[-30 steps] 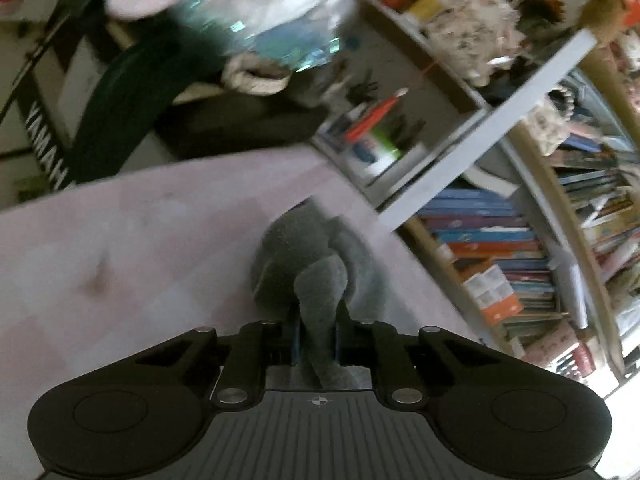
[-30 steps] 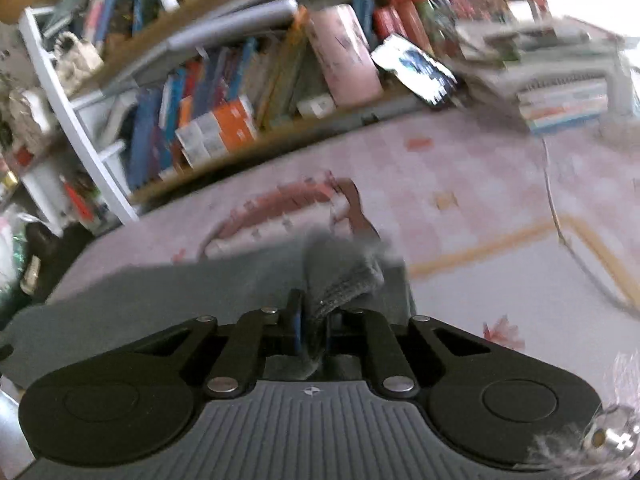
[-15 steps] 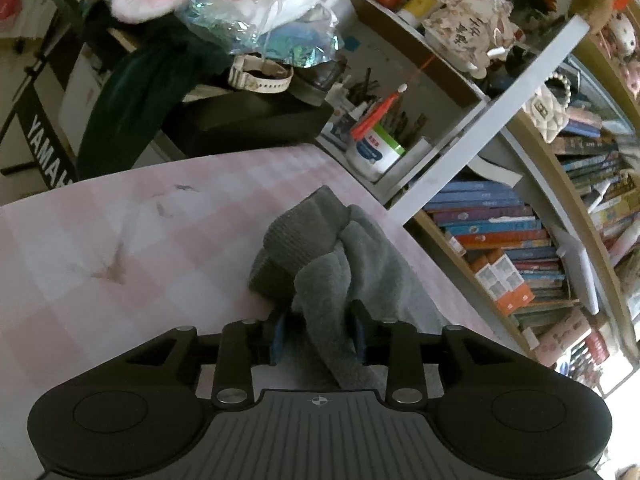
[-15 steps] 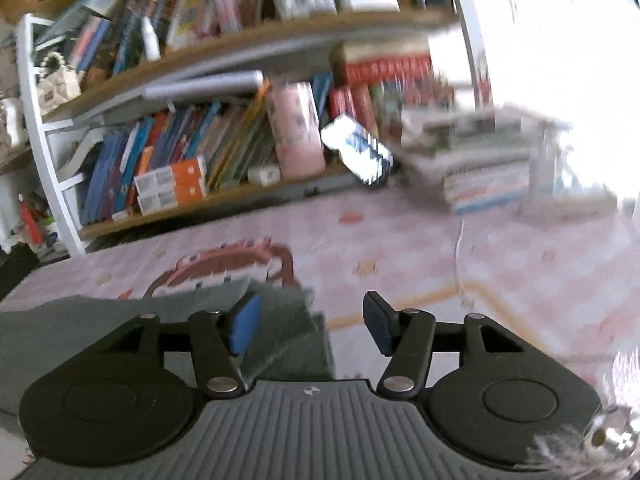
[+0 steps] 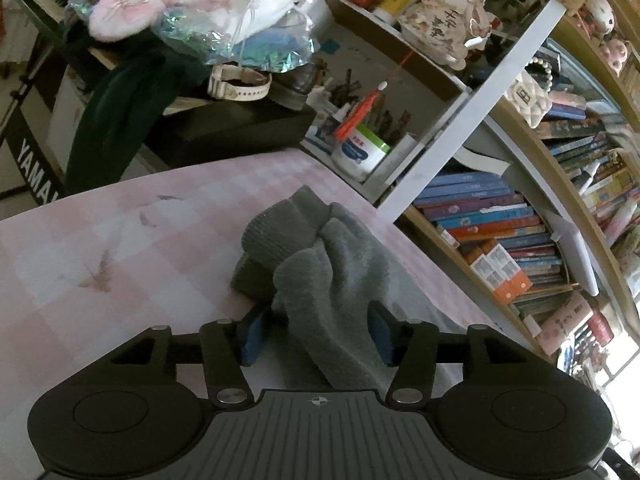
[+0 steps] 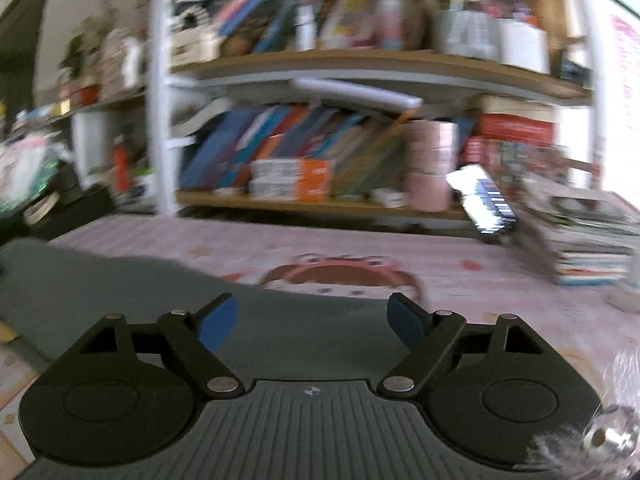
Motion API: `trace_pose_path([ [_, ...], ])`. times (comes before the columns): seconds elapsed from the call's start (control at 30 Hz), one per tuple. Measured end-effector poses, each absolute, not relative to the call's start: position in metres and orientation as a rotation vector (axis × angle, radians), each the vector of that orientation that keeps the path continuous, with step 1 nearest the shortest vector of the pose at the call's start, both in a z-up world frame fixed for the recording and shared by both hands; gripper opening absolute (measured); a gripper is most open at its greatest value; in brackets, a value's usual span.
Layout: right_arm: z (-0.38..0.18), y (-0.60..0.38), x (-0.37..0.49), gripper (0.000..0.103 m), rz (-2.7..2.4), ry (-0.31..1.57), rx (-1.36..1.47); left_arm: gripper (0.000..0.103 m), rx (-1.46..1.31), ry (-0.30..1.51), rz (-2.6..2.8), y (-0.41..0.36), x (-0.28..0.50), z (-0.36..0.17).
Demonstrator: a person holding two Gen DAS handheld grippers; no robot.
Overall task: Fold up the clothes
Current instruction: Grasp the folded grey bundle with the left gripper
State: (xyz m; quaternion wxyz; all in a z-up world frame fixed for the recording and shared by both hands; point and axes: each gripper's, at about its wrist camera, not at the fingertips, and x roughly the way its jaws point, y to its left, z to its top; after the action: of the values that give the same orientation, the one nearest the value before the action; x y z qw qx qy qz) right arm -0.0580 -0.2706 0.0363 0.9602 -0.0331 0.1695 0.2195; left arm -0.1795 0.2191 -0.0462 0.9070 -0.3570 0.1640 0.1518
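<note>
**Both grippers let go of grey garment on pink checked table**

The left gripper (image 5: 316,334), angled gently downward over the pink checked tablecloth (image 5: 120,248), has just been parting its jaws; a bunched fold of the fuzzy grey knit garment (image 5: 320,264) lies between the blue pads (image 5: 252,334), which stand slack beside the cloth rather than pinching it. From this gripper the crumpled heap with its ribbed cuff rises toward 12 o'clock, and the rest of the fabric trails away toward 4 o'clock along the table's edge. A white tub with a green lid (image 5: 360,152) stands at about 1 o'clock, on the lower shelf of a white-framed bookcase (image 5: 472,120) whose rows of books run off to 3 o'clock. At 10 o'clock a dark green cloth (image 5: 120,120) hangs from a cluttered black stand.

The right gripper (image 6: 312,322) is held nearly level, tipped slightly down, its jaws likewise just spread and now wide apart with nothing gripped. Beneath and beyond them the same grey garment (image 6: 120,292) lies flat on the table, stretching out toward 9 o'clock. A reddish cartoon print on the tablecloth (image 6: 344,274) shows at 12 o'clock just past the cloth's edge, and a stack of books and papers (image 6: 580,248) sits at 2 o'clock. This view is blurred, so shelf details cannot be read.
</note>
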Motion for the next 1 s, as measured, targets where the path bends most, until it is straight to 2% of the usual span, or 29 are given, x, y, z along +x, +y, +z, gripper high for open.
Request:
trace_pose_path([
  [0.43,0.026,-0.132,-0.043,0.086,0.755,0.379,-0.273,0.064,-0.743,0.331,0.280,0.220,-0.180,-0.048],
  [0.77,0.027,-0.054,-0.028,0.087,0.823,0.340,-0.388,0.067,-0.739,0.333,0.275,0.219,-0.180,-0.048],
  [1.0,0.012,-0.024,-0.029,0.087,0.880,0.404,-0.454,0.068,-0.737,0.333,0.273,0.219,-0.179,-0.047],
])
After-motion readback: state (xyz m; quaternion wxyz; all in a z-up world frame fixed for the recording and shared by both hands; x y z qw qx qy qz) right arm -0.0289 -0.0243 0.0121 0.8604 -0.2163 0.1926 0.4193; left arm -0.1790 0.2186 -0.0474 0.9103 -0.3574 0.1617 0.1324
